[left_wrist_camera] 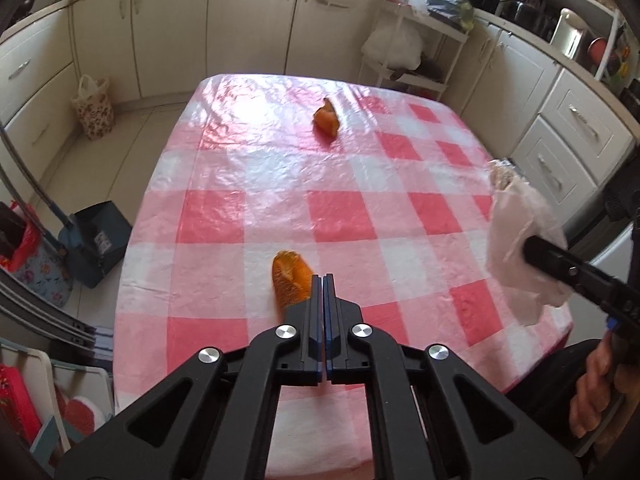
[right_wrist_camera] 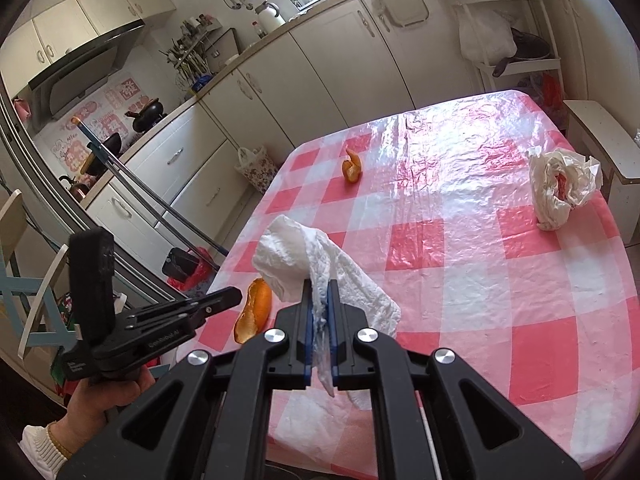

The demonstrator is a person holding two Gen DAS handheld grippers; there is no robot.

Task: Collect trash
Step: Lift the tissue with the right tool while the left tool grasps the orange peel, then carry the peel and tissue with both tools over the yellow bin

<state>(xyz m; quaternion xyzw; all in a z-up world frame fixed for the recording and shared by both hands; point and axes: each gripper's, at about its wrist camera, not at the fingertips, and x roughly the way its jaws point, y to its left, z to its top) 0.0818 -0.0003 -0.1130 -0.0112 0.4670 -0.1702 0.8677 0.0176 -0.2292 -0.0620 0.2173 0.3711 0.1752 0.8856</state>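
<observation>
On the pink-and-white checked table (left_wrist_camera: 344, 208) lie two orange peels. The near peel (left_wrist_camera: 289, 280) lies just left of my left gripper (left_wrist_camera: 322, 280), which is shut and empty; it also shows in the right wrist view (right_wrist_camera: 254, 310). The far peel (left_wrist_camera: 326, 118) lies near the table's far end, also in the right wrist view (right_wrist_camera: 352, 170). My right gripper (right_wrist_camera: 320, 286) is shut on a crumpled white paper towel (right_wrist_camera: 304, 256) held above the table; from the left wrist view the towel (left_wrist_camera: 520, 236) hangs at the right. A white plastic bag (right_wrist_camera: 560, 184) sits at the table's right edge.
Kitchen cabinets (left_wrist_camera: 224, 20) ring the table. A dustpan (left_wrist_camera: 96, 240) and a floral bag (left_wrist_camera: 93, 107) stand on the floor left of it. A white rack (left_wrist_camera: 416, 48) with bags stands beyond the far end. A bench (right_wrist_camera: 604, 140) stands right of the table.
</observation>
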